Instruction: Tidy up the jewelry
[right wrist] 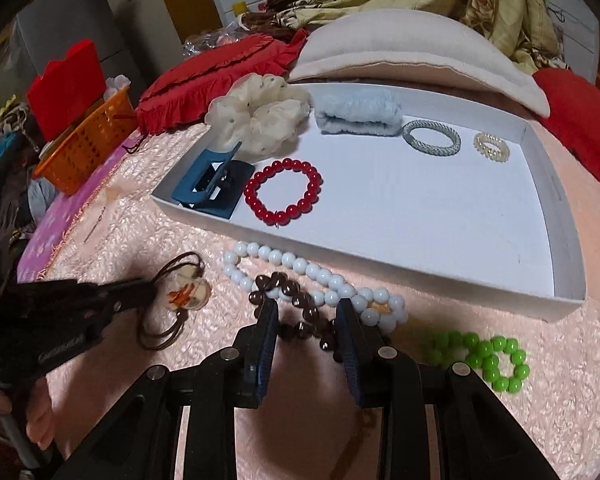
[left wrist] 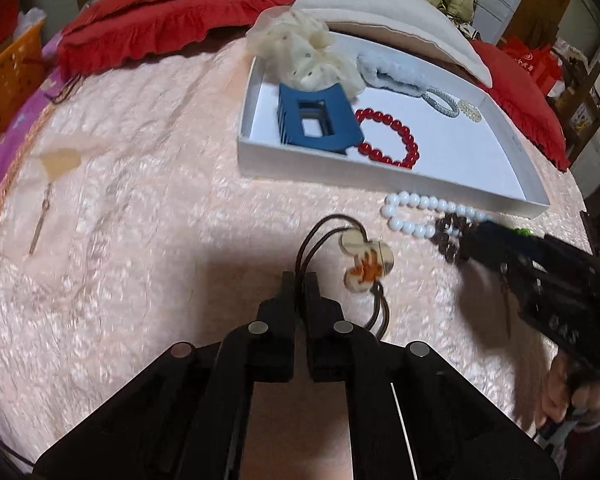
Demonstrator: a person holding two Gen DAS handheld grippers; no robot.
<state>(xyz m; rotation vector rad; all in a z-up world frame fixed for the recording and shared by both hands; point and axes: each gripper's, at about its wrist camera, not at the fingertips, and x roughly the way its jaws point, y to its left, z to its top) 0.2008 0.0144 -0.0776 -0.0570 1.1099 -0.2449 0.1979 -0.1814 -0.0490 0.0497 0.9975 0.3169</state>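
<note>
While the left gripper [left wrist: 299,280] pinches the thin brown cord of a pendant necklace [left wrist: 366,262] between nearly touching fingers, the right gripper [right wrist: 309,312] hangs with its jaws spread wide over a dark brown bead bracelet [right wrist: 292,300]. The pendant is a pale, glossy clover-shaped piece with an orange marking at its centre; it dangles beside the left fingertips, and the cord loops out ahead of and behind them, above the pink textured bedspread [left wrist: 140,200].

From the right wrist view, the brown bracelet is made of small, translucent smoky beads and lies partly tangled over a white bead strand [right wrist: 308,276] of larger, opaque round beads. Both rest on the bedspread just in front of the white tray [right wrist: 556,248]. A bright green bead bracelet [right wrist: 488,356] lies near the tray's front right corner, apart from the others.

Inside the tray sit a blue claw hair clip [right wrist: 214,186] at the front left, a red bead bracelet [right wrist: 284,192] just beside it, a cream scrunchie [right wrist: 260,116] overhanging the back left corner, a fluffy light blue band [right wrist: 358,116], a silvery woven bangle [right wrist: 431,137] and a small pearly coil tie [right wrist: 491,147] along the back. Much of the tray floor is bare white.
</note>
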